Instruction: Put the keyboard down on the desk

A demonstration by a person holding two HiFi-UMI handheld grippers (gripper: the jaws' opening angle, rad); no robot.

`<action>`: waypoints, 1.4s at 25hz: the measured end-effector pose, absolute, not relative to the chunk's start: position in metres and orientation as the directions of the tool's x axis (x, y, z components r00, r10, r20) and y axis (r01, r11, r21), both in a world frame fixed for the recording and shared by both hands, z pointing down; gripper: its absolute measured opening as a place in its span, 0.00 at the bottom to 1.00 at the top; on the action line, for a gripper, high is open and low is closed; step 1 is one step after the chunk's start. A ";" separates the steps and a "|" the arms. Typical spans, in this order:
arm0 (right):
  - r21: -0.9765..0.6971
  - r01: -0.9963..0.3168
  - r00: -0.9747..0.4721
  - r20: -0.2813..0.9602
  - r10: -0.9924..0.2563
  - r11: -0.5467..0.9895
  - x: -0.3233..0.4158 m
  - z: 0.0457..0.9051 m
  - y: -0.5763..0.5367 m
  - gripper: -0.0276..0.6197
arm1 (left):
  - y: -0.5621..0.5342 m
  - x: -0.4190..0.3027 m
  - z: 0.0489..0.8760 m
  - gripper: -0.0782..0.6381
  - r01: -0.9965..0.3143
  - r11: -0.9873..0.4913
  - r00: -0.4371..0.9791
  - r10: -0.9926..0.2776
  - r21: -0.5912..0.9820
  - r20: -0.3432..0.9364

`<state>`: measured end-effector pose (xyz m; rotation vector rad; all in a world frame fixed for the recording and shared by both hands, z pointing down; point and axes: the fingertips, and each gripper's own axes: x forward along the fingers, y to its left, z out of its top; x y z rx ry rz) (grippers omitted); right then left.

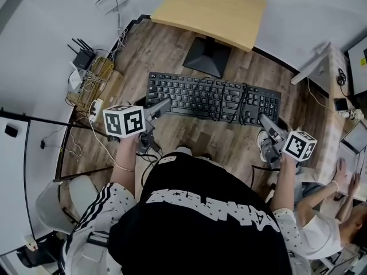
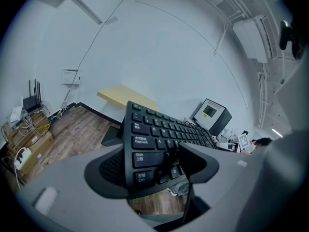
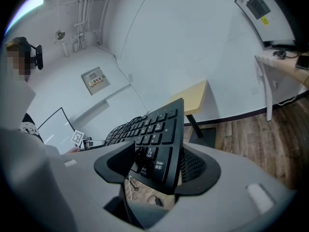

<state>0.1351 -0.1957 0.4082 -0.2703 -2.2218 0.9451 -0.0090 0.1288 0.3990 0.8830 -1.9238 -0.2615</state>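
Note:
A black keyboard (image 1: 212,96) hangs level above the wooden floor, with its cable (image 1: 243,103) coiled on the keys. My left gripper (image 1: 163,105) is shut on its left end, and my right gripper (image 1: 265,121) is shut on its right end. The left gripper view has the keyboard (image 2: 154,139) running away from the left gripper (image 2: 149,166), whose jaws clamp the Ctrl and Shift corner. In the right gripper view the right gripper (image 3: 159,166) clamps the number-pad end of the keyboard (image 3: 157,134). The light wooden desk (image 1: 212,10) stands just beyond the keyboard.
The desk's black foot plate (image 1: 207,56) lies on the floor under the desk edge. A router and cable boxes (image 1: 86,62) sit by the left wall. A second person (image 1: 338,211) sits at lower right beside a white table (image 1: 327,62). A black box (image 2: 212,115) stands by the far wall.

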 end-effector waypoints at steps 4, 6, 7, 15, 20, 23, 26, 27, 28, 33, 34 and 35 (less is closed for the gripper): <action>-0.699 -0.073 -0.738 0.518 0.433 0.712 0.137 0.407 -0.197 0.48 | 0.128 -0.006 0.397 0.54 -0.468 0.714 -0.275 -0.677 0.520 0.683; -0.701 -0.075 -0.740 0.515 0.431 0.709 0.138 0.407 -0.199 0.48 | 0.126 -0.005 0.396 0.54 -0.469 0.714 -0.277 -0.678 0.520 0.681; -0.701 -0.074 -0.742 0.514 0.430 0.710 0.138 0.406 -0.200 0.48 | 0.126 -0.005 0.396 0.54 -0.470 0.714 -0.277 -0.678 0.520 0.681; -0.691 -0.085 -0.749 0.519 0.411 0.718 0.138 0.407 -0.195 0.48 | 0.129 -0.010 0.401 0.54 -0.478 0.704 -0.269 -0.687 0.526 0.675; -0.675 -0.101 -0.752 0.533 0.388 0.731 0.140 0.410 -0.198 0.49 | 0.124 -0.012 0.410 0.54 -0.484 0.688 -0.254 -0.702 0.540 0.666; -0.668 -0.109 -0.758 0.535 0.373 0.736 0.138 0.411 -0.201 0.49 | 0.117 -0.019 0.414 0.54 -0.504 0.671 -0.251 -0.716 0.544 0.651; -0.662 -0.122 -0.764 0.538 0.355 0.740 0.135 0.410 -0.205 0.49 | 0.109 -0.029 0.414 0.54 -0.525 0.656 -0.247 -0.727 0.542 0.641; -0.661 -0.124 -0.769 0.536 0.349 0.740 0.134 0.410 -0.205 0.49 | 0.108 -0.032 0.413 0.54 -0.531 0.651 -0.247 -0.731 0.542 0.636; -0.659 -0.125 -0.775 0.531 0.342 0.741 0.134 0.409 -0.205 0.49 | 0.108 -0.033 0.413 0.54 -0.538 0.645 -0.247 -0.736 0.543 0.630; -0.642 -0.133 -0.796 0.523 0.305 0.755 0.144 0.403 -0.193 0.49 | 0.116 -0.031 0.412 0.54 -0.562 0.616 -0.243 -0.761 0.552 0.602; -0.641 -0.139 -0.797 0.525 0.299 0.755 0.145 0.401 -0.191 0.49 | 0.116 -0.032 0.412 0.54 -0.567 0.611 -0.239 -0.764 0.553 0.599; -0.641 -0.145 -0.797 0.527 0.294 0.754 0.146 0.401 -0.189 0.49 | 0.116 -0.034 0.412 0.54 -0.571 0.606 -0.234 -0.767 0.554 0.598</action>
